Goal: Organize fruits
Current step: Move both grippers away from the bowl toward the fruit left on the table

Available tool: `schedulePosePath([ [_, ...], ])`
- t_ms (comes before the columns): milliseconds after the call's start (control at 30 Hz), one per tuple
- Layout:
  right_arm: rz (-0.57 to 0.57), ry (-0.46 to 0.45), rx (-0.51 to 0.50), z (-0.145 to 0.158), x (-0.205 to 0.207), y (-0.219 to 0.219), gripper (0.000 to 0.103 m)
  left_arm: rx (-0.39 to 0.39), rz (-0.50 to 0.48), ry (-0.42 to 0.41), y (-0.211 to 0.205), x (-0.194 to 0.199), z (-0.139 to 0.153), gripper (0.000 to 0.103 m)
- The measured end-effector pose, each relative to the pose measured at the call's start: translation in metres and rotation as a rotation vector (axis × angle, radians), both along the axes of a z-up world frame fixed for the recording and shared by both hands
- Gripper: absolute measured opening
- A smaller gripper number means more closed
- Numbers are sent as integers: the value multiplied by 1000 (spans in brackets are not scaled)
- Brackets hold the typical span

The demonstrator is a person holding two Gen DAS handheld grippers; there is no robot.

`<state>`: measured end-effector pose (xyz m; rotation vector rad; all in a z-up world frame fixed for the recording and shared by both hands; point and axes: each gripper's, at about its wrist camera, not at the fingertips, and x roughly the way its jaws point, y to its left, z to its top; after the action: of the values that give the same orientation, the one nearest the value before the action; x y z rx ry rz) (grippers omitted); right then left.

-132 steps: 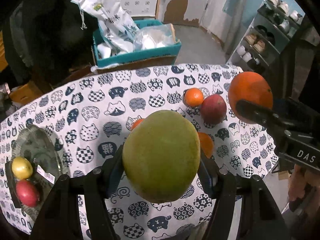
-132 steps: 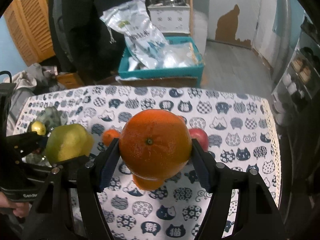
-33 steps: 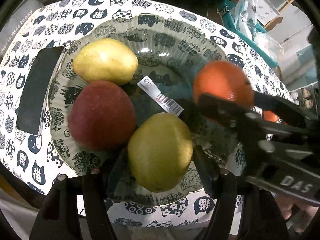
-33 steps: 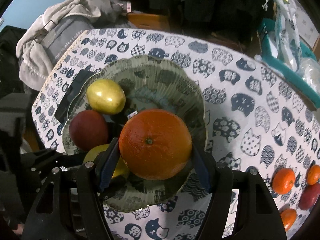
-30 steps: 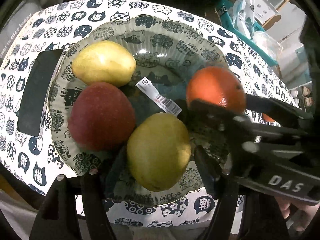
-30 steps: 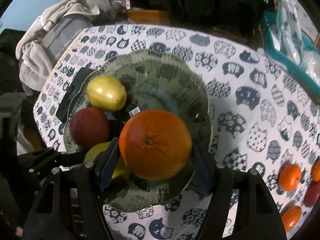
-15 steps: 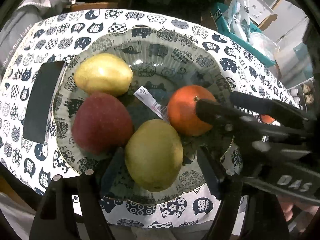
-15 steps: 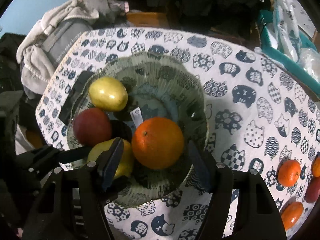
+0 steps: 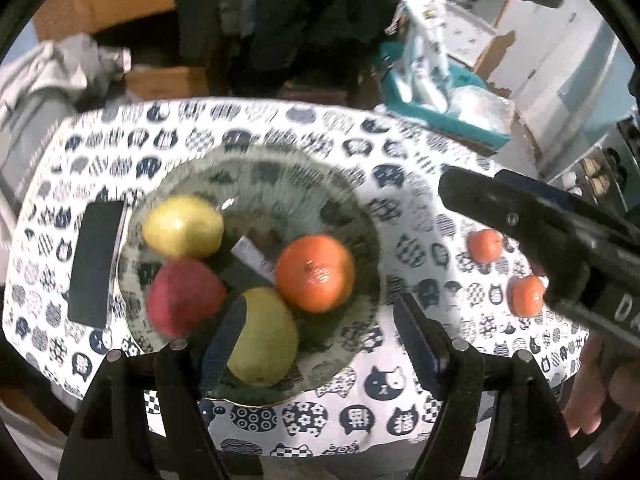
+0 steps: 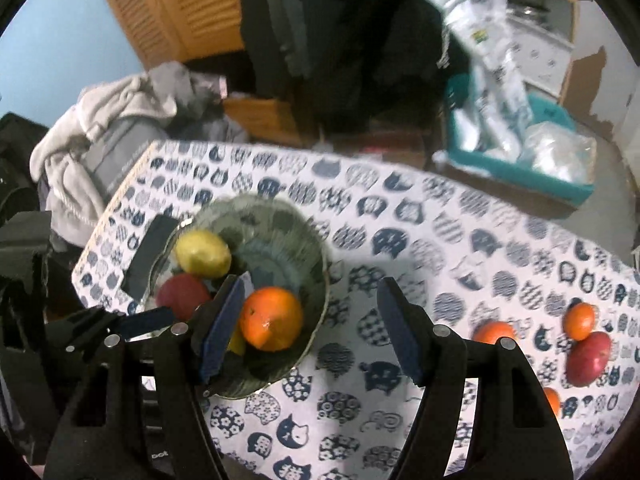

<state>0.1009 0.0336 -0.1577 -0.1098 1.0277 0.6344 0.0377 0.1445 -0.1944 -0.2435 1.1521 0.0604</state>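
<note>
A glass bowl [image 9: 352, 208] [image 10: 316, 256] on the cat-print table holds a big orange [image 9: 315, 273] [image 10: 272, 318], a green mango [image 9: 262, 340], a red apple [image 9: 185, 298] [image 10: 180, 290] and a yellow fruit [image 9: 182, 226] [image 10: 203, 253]. My left gripper [image 9: 320, 344] is open and empty above the bowl's near rim. My right gripper [image 10: 310, 330] is open and empty, raised above the bowl's right edge; it also shows in the left wrist view [image 9: 520, 224]. Small tangerines [image 9: 485, 245] [image 10: 579, 321] and a red apple [image 10: 588, 358] lie on the table to the right.
A black phone [image 9: 96, 264] [image 10: 148, 256] lies left of the bowl. Behind the table are a teal crate [image 10: 552, 184] with plastic bags, a grey bag with clothes [image 10: 112, 136] and a wooden box [image 9: 168, 82].
Both grippers have opened, let go of the mango and the orange in the bowl, and pulled up and back from it.
</note>
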Motion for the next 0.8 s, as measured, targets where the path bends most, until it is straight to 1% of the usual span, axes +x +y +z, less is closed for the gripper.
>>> schedulePosePath([
  [233,-40,-64,24,32,-2,-30,71,17,-58,-80,-21,-5,34,78],
  [300,-49,-76,31,39,-4,-37,71,29,-72,-101,-26,-6,42,80],
  [400,-66,-97,35,49,-6,-49,71,35,-91,-129,-35,-5,52,81],
  [467,-74,-121,26,56,-8,-58,72,30,-99,-136,-40,-4,56,81],
  [567,-86,-160,11,63,-12,-70,76,20,-115,-142,-49,-3,60,81],
  [800,-120,-182,19,75,-17,-103,76,19,-150,-154,-74,0,68,81],
])
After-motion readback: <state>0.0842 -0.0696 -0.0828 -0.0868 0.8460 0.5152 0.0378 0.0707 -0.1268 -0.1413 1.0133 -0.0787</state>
